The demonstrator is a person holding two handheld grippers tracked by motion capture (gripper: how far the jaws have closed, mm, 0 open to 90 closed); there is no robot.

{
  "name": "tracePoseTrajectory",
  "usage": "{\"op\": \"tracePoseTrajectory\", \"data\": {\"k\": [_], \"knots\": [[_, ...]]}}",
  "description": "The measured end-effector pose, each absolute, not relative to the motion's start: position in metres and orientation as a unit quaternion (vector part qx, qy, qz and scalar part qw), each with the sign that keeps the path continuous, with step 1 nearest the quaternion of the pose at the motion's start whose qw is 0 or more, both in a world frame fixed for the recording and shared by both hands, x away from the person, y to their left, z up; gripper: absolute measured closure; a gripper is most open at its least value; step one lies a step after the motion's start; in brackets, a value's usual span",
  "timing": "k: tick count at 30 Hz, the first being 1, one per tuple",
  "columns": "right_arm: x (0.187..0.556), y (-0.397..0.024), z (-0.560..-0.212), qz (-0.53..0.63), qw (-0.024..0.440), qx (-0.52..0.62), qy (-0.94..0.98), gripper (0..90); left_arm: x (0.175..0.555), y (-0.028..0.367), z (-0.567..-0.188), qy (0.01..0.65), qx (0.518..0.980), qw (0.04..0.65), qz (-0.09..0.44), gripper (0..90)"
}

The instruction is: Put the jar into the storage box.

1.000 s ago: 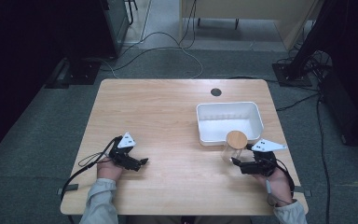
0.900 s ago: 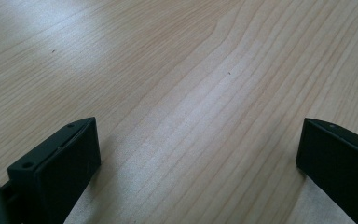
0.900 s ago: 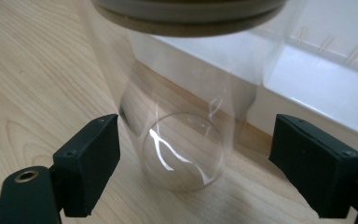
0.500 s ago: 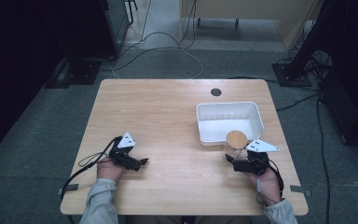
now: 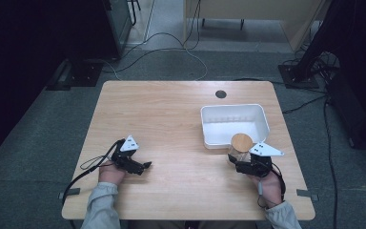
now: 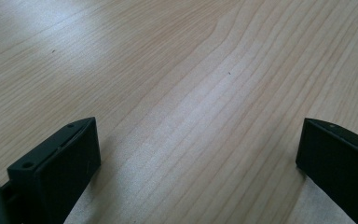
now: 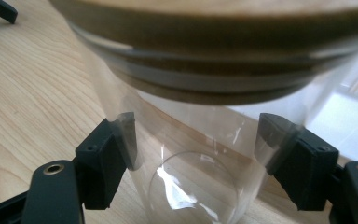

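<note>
Left gripper (image 5: 143,166) rests low on the wooden table (image 5: 171,114), jaws spread wide, nothing between them; clear glass jar (image 5: 238,151) with wooden lid (image 5: 241,141) stands on the table just in front of the white bin (image 5: 234,123); right gripper (image 5: 238,165) has jaws on either side of the jar, pressed to the glass, grasping it.

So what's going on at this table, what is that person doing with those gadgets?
A person sits at a wooden table with a two-fingered gripper in each hand. The right gripper has its fingers on either side of a clear glass jar with a wooden lid, standing just in front of a white bin. Whether they are squeezing it yet is hard to tell. The left gripper rests open on bare wood, holding nothing.
</note>
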State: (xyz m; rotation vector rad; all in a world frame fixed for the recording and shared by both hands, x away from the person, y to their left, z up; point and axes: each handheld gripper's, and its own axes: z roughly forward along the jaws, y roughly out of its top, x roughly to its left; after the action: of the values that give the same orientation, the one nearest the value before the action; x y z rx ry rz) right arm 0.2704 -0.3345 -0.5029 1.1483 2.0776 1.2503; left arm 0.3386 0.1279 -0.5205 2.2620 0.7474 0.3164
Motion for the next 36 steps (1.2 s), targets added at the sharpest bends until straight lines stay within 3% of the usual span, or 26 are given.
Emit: {"op": "tracePoseTrajectory", "data": {"k": [21, 36], "knots": [[0.267, -0.347, -0.487, 0.421, 0.210, 0.439, 0.765, 26.1, 0.339, 0.128, -0.520, 0.290, 0.878, 0.361, 0.123, 0.0], [0.264, -0.355, -0.453, 0.424, 0.218, 0.461, 0.749, 26.2, 0.339, 0.128, -0.520, 0.290, 0.878, 0.361, 0.123, 0.0]]}}
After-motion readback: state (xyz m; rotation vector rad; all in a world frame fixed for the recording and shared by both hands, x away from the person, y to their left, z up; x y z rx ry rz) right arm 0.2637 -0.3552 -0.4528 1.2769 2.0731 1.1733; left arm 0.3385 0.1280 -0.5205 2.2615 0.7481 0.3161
